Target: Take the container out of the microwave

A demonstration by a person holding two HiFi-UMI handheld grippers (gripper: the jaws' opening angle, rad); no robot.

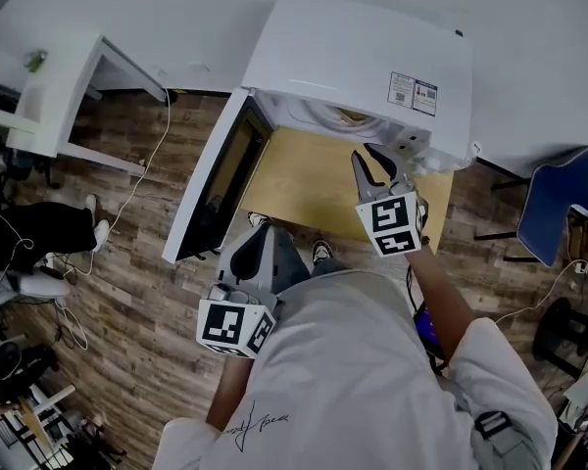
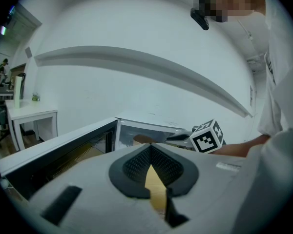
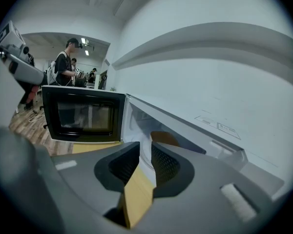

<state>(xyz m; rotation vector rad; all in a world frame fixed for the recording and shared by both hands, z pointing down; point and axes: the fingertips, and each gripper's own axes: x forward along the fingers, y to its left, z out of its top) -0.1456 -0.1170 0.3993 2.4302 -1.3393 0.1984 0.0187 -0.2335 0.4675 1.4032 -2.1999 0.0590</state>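
Observation:
A white microwave [image 1: 363, 57] stands on a yellow-topped table [image 1: 304, 179] with its door [image 1: 216, 179] swung open to the left. A brownish container [image 1: 351, 117] sits inside the cavity, and it also shows as the container [image 3: 163, 137] in the right gripper view. My right gripper [image 1: 370, 160] hovers just in front of the opening, open, with nothing between its jaws; the container lies beyond its tips [image 3: 145, 147]. My left gripper [image 1: 263, 233] hangs back near the table's front edge, shut and empty [image 2: 150, 150].
The open door juts out at the left of the cavity. A white side table [image 1: 64, 86] stands at the far left and a blue chair [image 1: 559, 199] at the right. Cables run over the wooden floor. A seated person's legs [image 1: 29, 233] show at the left.

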